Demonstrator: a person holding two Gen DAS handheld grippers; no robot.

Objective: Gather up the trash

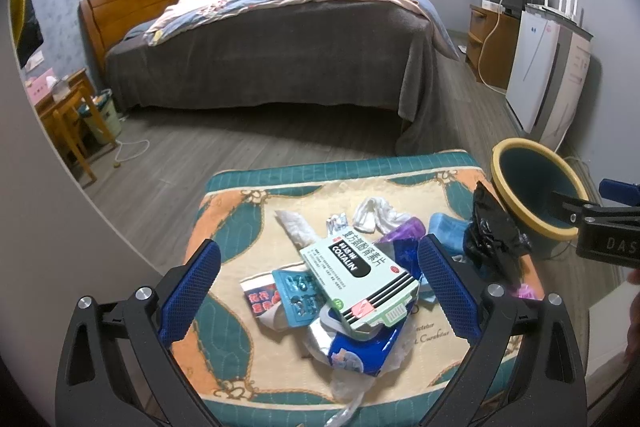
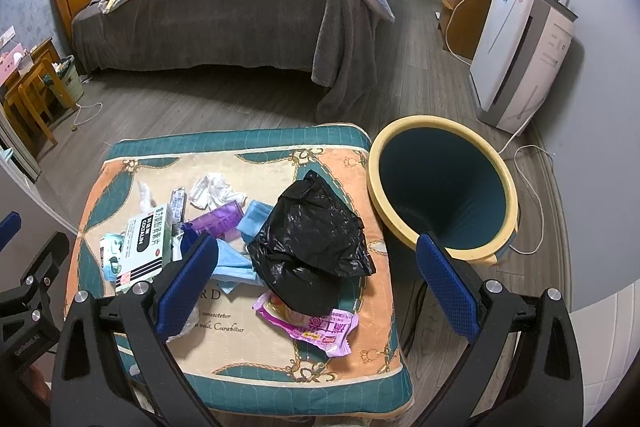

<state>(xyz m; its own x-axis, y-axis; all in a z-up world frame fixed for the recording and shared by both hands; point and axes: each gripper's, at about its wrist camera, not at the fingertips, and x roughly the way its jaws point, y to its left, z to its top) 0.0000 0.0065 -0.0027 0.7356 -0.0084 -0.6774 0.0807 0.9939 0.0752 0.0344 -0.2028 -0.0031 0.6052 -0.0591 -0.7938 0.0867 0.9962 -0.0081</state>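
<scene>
Trash lies on a cushioned stool (image 1: 236,211) (image 2: 120,163): a green-white medicine box (image 1: 360,279) (image 2: 142,243), a blister pack (image 1: 298,291), a blue tissue packet (image 1: 360,351), white tissue (image 1: 376,215) (image 2: 212,191), a purple wrapper (image 2: 218,221), a blue mask (image 2: 234,263), a crumpled black bag (image 1: 494,231) (image 2: 312,239) and a pink wrapper (image 2: 312,327). A teal bin with a yellow rim (image 1: 536,187) (image 2: 440,183) stands right of the stool. My left gripper (image 1: 320,287) is open above the box. My right gripper (image 2: 316,279) is open above the black bag.
A bed with a grey cover (image 1: 272,47) (image 2: 208,11) stands behind the stool. White appliances (image 1: 548,75) (image 2: 516,47) and a wooden cabinet (image 1: 490,43) line the right wall. A wooden table and chair (image 1: 68,115) stand at the left. A white cable (image 2: 532,187) lies on the floor by the bin.
</scene>
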